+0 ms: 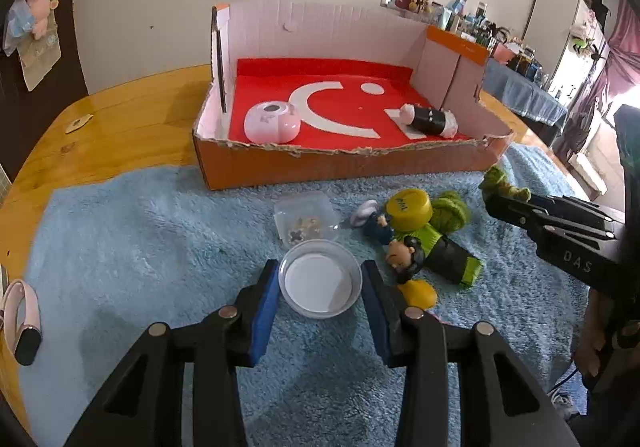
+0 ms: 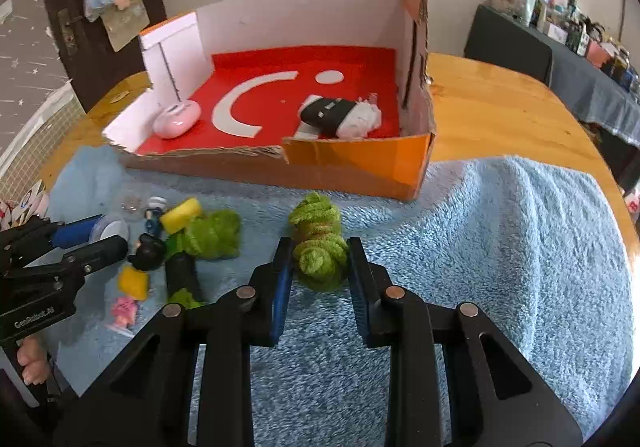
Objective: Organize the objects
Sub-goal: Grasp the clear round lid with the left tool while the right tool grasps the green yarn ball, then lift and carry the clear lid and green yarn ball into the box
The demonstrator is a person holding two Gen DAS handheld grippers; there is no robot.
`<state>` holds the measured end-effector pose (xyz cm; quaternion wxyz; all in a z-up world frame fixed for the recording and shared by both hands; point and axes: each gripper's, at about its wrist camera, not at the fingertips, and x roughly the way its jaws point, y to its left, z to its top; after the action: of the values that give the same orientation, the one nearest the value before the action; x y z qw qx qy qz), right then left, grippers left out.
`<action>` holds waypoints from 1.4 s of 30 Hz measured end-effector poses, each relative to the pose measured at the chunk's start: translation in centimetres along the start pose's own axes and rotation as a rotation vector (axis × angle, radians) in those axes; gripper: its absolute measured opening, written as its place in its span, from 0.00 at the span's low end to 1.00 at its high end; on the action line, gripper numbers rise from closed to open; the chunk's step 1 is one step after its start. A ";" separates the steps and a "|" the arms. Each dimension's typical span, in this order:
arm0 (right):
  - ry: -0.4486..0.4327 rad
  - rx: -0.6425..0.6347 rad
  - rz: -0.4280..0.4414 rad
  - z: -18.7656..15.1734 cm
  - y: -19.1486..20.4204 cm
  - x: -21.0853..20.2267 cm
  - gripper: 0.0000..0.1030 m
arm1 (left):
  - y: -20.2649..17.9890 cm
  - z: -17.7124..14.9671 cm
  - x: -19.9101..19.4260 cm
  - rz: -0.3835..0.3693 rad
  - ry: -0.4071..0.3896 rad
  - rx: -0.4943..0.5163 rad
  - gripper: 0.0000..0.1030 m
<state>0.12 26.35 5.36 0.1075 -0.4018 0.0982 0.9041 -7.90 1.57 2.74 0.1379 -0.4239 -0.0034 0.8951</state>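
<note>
Blue fleece covers the tabletop [image 2: 500,95] before the box [image 2: 360,171]. Left tongs [image 1: 320,287] spread around the lid [image 1: 320,279]; right tongs [image 2: 320,267] straddle the green plush [image 2: 318,247], unclenched. Pickup underway; closing comes next.

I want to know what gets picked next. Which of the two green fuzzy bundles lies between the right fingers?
The green-and-orange bundle, lying alone nearer the orange box. The plain green bundle sits left, touching the yellow cap.

Our count of what lies ahead of the claws

We count one cardboard box [image 1: 344,163] holding two items, two green plush toys [image 2: 320,247] [image 2: 216,233], one clear round lid [image 1: 320,281], one small clear container [image 1: 306,219], two figurines [image 1: 404,257] [image 1: 374,221].
</note>
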 end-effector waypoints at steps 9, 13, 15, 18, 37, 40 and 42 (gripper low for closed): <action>-0.116 -0.005 0.046 0.5 1.1 -4.1 0.25 | -0.7 0.1 -4.2 -0.024 -0.098 0.010 0.41; -0.172 -0.011 0.042 0.9 1.5 -5.9 0.25 | -0.9 0.4 -6.0 -0.025 -0.151 0.016 0.41; -0.188 -0.019 0.035 0.9 1.7 -6.5 0.25 | -1.0 0.5 -6.6 -0.024 -0.165 0.018 0.41; -0.194 -0.023 0.032 0.9 1.9 -6.9 0.25 | -1.0 0.4 -7.1 -0.020 -0.178 0.017 0.41; -0.215 -0.025 0.027 1.0 1.9 -6.8 0.25 | -1.1 0.4 -7.8 -0.019 -0.186 0.018 0.41; -0.220 -0.029 0.027 1.4 1.9 -6.8 0.25 | -1.0 0.7 -8.0 -0.018 -0.188 0.019 0.41; -0.222 -0.029 0.028 1.7 1.9 -6.7 0.25 | -0.9 1.2 -8.0 -0.019 -0.191 0.019 0.41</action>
<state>2.81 24.23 11.70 0.0991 -0.2992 0.0782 0.9458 -3.76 0.54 9.66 0.1496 -0.3354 -0.0118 0.9301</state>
